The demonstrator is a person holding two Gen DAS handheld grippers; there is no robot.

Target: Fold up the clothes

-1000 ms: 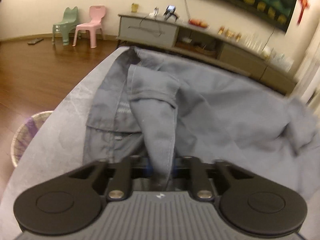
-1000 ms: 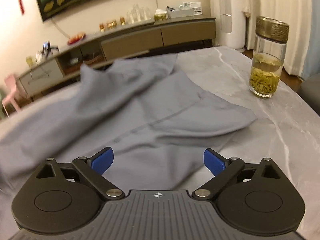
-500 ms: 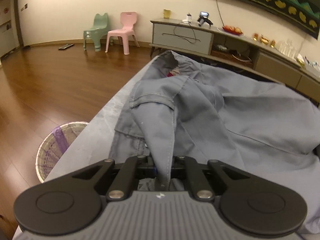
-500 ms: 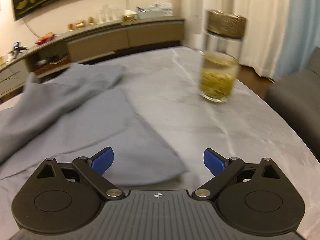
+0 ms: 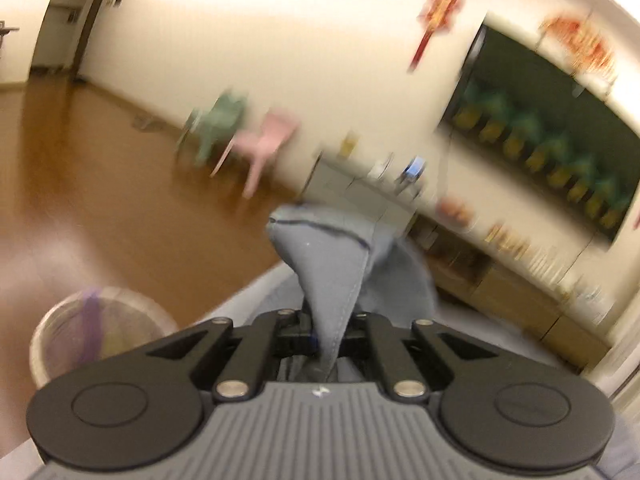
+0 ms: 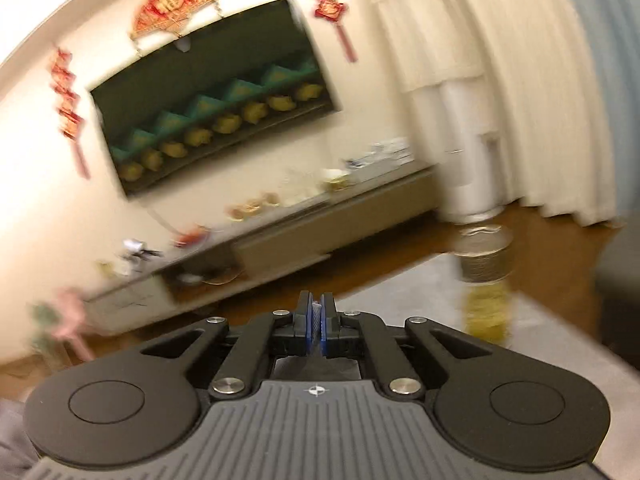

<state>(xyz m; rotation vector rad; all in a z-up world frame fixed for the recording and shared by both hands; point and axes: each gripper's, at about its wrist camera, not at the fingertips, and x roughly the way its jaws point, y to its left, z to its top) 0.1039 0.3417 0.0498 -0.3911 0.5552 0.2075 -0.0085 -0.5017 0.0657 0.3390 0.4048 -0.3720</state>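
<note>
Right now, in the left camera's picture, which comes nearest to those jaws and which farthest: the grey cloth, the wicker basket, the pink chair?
1. Grey cloth: pinched in the jaws, centre.
2. Wicker basket: on the floor, lower left.
3. Pink chair: by the far wall, beside a green chair.

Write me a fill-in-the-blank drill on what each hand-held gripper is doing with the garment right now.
The left hand-held gripper is shut on the ____ cloth garment.
The right hand-held gripper has its jaws ____.
The glass tea jar stands on the ____.
Beside the pink plastic chair stands a ____ one.

Missing: grey; shut; table; green
</note>
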